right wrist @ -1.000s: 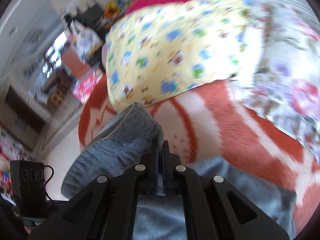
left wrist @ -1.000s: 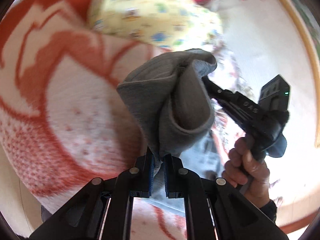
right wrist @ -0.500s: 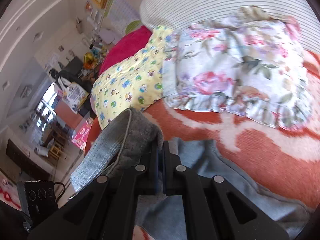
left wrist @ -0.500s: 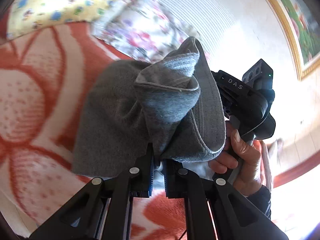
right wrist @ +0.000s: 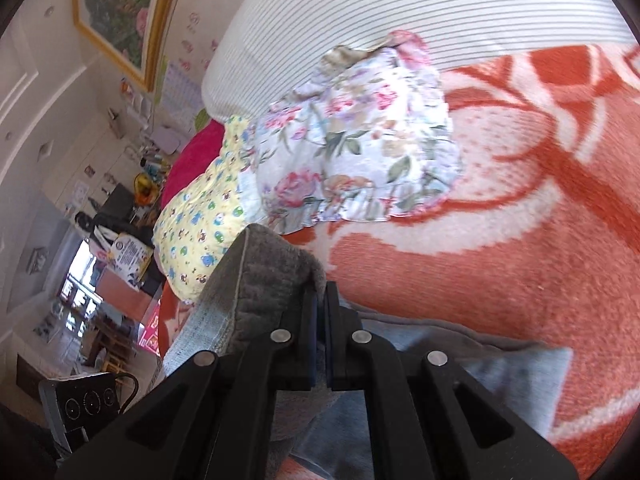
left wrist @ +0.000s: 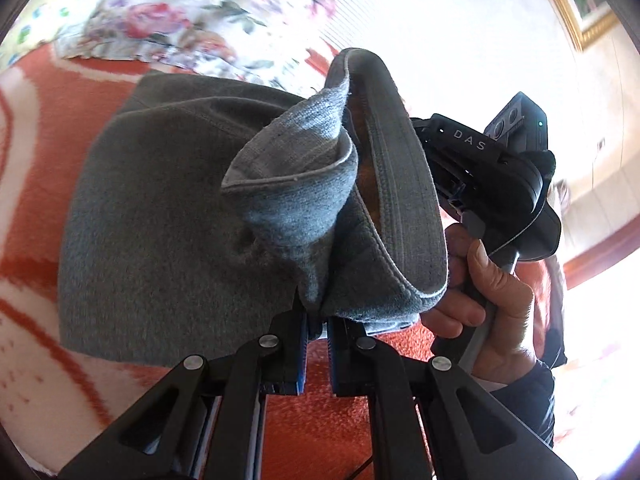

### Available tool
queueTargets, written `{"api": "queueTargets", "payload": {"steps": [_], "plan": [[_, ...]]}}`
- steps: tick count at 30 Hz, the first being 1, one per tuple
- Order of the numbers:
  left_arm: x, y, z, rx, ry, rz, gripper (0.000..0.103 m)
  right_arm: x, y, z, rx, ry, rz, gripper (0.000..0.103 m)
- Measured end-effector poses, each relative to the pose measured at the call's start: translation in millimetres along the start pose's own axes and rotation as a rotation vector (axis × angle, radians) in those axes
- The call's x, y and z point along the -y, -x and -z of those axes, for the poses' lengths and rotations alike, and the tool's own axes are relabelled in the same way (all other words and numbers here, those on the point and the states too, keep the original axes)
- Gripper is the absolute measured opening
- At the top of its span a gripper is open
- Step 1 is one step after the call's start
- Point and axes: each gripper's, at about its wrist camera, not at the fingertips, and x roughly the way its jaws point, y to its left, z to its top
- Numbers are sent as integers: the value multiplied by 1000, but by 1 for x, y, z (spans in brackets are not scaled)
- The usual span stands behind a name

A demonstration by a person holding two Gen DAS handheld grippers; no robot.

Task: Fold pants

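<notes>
The grey pants [left wrist: 172, 224] lie on an orange and white blanket [left wrist: 36, 128], with one end lifted and bunched. My left gripper [left wrist: 317, 320] is shut on a bunched fold of the pants near their ribbed hem [left wrist: 404, 184]. My right gripper [right wrist: 320, 300] is shut on another edge of the same pants [right wrist: 260, 280], and the rest of the pants spreads below it [right wrist: 500, 376]. In the left wrist view the right gripper's black body [left wrist: 492, 184] and the hand holding it sit close behind the lifted hem.
A floral pillow [right wrist: 360, 136], a yellow patterned pillow [right wrist: 196, 240] and a striped white cushion [right wrist: 400, 4] lie at the head of the bed. The blanket [right wrist: 500, 240] spreads to the right. A cluttered room lies off the left edge.
Both grippers have carried the lifted end of the pants toward the pillows. The folded-over part now lies flatter and wider on the blanket. Both stay shut on the cloth.
</notes>
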Motion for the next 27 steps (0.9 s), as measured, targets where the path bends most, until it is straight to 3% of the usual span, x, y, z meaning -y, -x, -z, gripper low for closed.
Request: {"api": "queueTargets", "payload": {"steps": [14,22,25,27], "plan": [[29,-56,2,-46,-125,-103,7,76,18,17,27,-148,26,3],[44,-71,7,-34,-199,-153,7,81,30,20,48,-142,46,4],[47,-75,11,-34,-221,-184,13,87,33,21,29,-181,77,7],[52,-75,17,-33,-263,-195,23,89,42,24,39,-189,132,9]]}}
